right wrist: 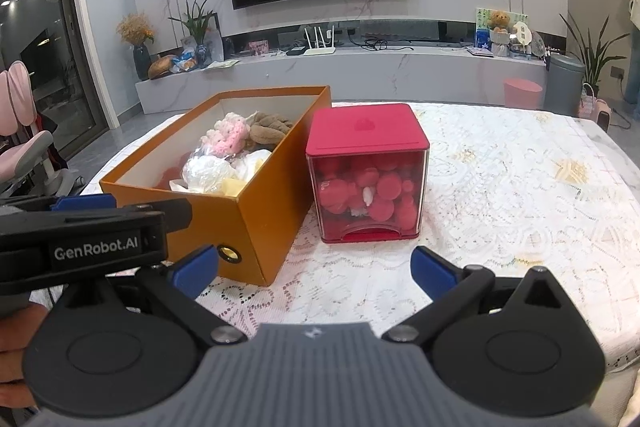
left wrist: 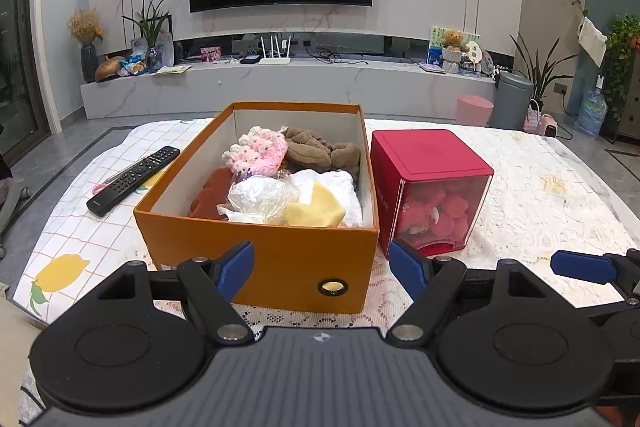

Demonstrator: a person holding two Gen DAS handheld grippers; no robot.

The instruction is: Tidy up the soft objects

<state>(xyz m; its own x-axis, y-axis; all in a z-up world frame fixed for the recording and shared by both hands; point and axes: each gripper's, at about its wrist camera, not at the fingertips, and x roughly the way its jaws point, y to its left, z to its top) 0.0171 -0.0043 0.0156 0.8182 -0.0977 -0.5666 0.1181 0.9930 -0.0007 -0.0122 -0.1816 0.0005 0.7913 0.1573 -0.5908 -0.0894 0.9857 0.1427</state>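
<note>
nearest me, left gripper (left wrist: pixel 322 269) and right gripper (right wrist: pixel 314 273) have jaws wide apart, holding nothing. just beyond, orange box (left wrist: pixel 280 263) holds soft items (left wrist: pixel 280 179); red container (right wrist: pixel 368 171) right. i'd descend vertically, pinch one item only

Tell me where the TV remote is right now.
In the left wrist view, the black remote lies on the tablecloth just left of the orange box, beyond the left gripper; the right wrist view doesn't show it.
</note>
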